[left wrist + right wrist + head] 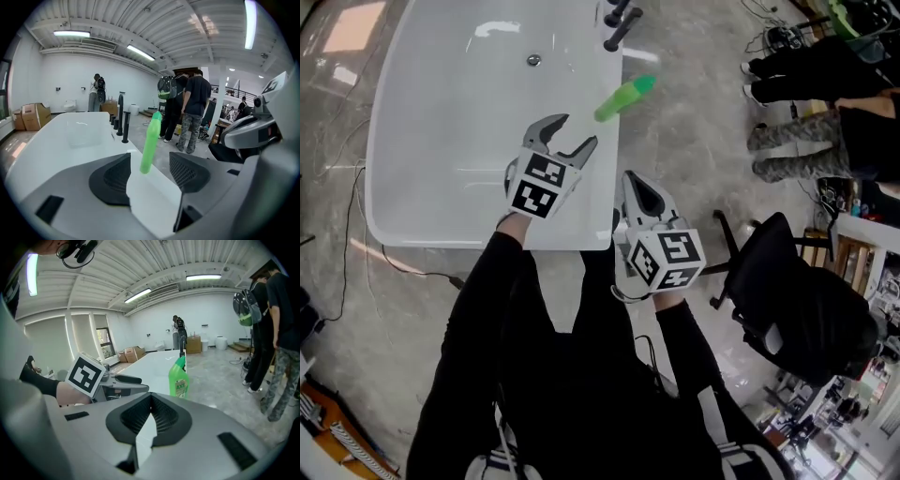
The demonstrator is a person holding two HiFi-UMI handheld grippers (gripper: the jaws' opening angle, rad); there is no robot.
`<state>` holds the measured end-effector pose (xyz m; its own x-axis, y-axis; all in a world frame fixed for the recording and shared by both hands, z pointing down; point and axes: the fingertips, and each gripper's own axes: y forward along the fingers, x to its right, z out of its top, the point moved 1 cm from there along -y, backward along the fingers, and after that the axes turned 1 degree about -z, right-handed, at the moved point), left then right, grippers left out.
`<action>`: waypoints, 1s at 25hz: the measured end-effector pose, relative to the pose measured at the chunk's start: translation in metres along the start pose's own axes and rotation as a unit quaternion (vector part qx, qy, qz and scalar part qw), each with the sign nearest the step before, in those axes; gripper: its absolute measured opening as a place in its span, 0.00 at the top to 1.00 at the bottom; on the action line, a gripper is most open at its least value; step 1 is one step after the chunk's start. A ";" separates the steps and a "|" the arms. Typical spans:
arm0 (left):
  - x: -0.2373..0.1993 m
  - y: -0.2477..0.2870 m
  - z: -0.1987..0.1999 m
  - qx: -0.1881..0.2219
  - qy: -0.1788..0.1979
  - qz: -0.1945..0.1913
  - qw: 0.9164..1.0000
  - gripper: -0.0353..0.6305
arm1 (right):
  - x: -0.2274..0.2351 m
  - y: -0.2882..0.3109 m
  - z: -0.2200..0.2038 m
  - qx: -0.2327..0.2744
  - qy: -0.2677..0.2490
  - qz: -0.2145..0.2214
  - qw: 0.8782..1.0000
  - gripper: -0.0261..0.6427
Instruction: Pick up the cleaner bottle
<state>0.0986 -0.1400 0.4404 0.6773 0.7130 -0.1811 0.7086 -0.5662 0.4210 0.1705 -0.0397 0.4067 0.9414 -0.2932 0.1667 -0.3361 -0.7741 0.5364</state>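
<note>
— Left gripper [575, 132] first: its jaws are spread wide, with nothing pressed between the pads. It hangs over the right rim of the white bathtub [412, 187] and points toward one o'clock.

— And the right gripper [630, 184]?

— Jaws closed together, empty. It sits at about five o'clock from the left one, just off the tub's rim, over the grey floor [684, 141].

— Where is the cleaner bottle [625, 97]?

— It's green and stands upright on the tub's right rim, at one o'clock from the left gripper and apart from it. In the left gripper view the bottle lines up with the gap between the two pads, but it stands farther along the rim, untouched.

— Anything beyond it?

— Black taps [620, 22] on the same rim, at twelve o'clock from the bottle. The right gripper view shows a label on the bottle's front.

— And around us?

— A black office chair [787, 291] at three o'clock from the right gripper. People [825, 94] stand at two o'clock, well apart from the tub.
</note>
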 end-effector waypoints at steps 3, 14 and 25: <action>-0.003 0.019 -0.011 -0.007 -0.002 0.007 1.000 0.55 | 0.016 0.009 -0.007 -0.009 -0.003 0.016 1.000 0.96; -0.012 0.090 -0.046 -0.030 0.031 0.022 0.999 0.54 | 0.047 0.057 -0.030 -0.028 -0.016 0.068 0.997 0.96; -0.017 0.142 -0.068 -0.042 0.025 0.003 0.999 0.54 | 0.075 0.083 -0.048 -0.053 -0.030 0.098 0.993 0.96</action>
<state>0.1740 -0.2045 0.5641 0.6700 0.7301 -0.1342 0.6836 -0.5363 0.4951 0.2148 -0.0992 0.5041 0.8536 -0.4679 0.2291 -0.5053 -0.6364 0.5828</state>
